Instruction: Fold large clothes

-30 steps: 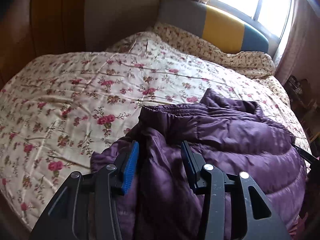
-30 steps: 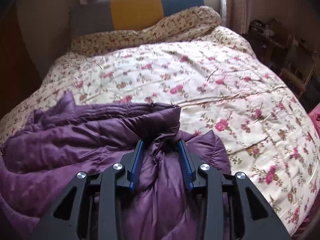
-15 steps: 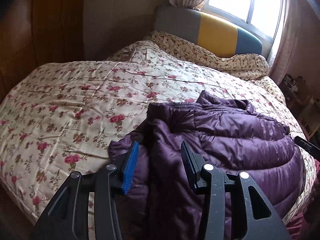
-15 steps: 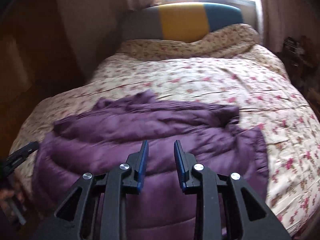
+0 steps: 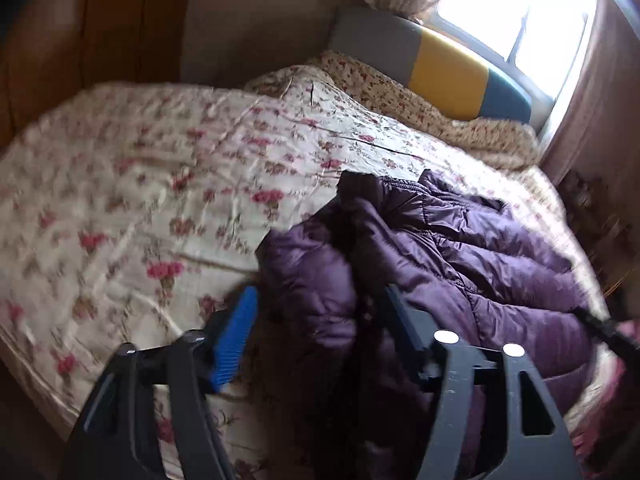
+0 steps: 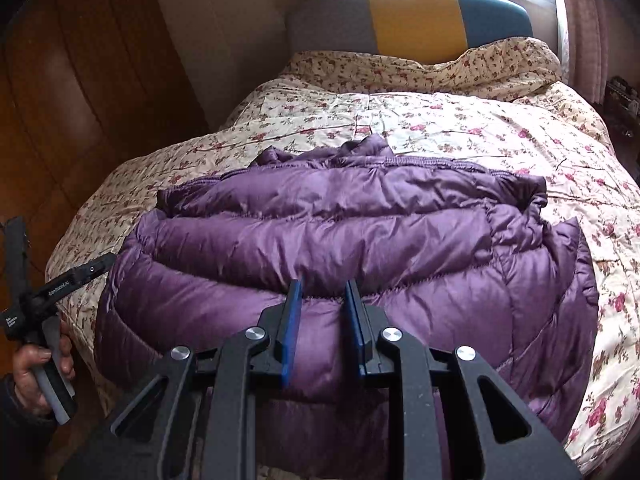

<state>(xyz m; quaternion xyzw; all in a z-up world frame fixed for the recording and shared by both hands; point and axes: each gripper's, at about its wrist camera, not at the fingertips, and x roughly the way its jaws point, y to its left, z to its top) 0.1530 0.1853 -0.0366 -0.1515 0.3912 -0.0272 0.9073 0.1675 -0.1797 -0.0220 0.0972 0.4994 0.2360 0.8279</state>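
The purple puffer jacket [image 6: 340, 248] sits folded on the bed [image 6: 460, 120]. The left hand-held gripper [image 5: 316, 320] just opened wide around its edge; the right hand-held gripper [image 6: 322, 296] hovers nearly closed, holding nothing.

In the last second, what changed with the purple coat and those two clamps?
The left gripper has just opened, letting go of the purple jacket. The right gripper released its fold, lifted back, its jaws closing on nothing. The jacket still lies folded on the floral bedspread.
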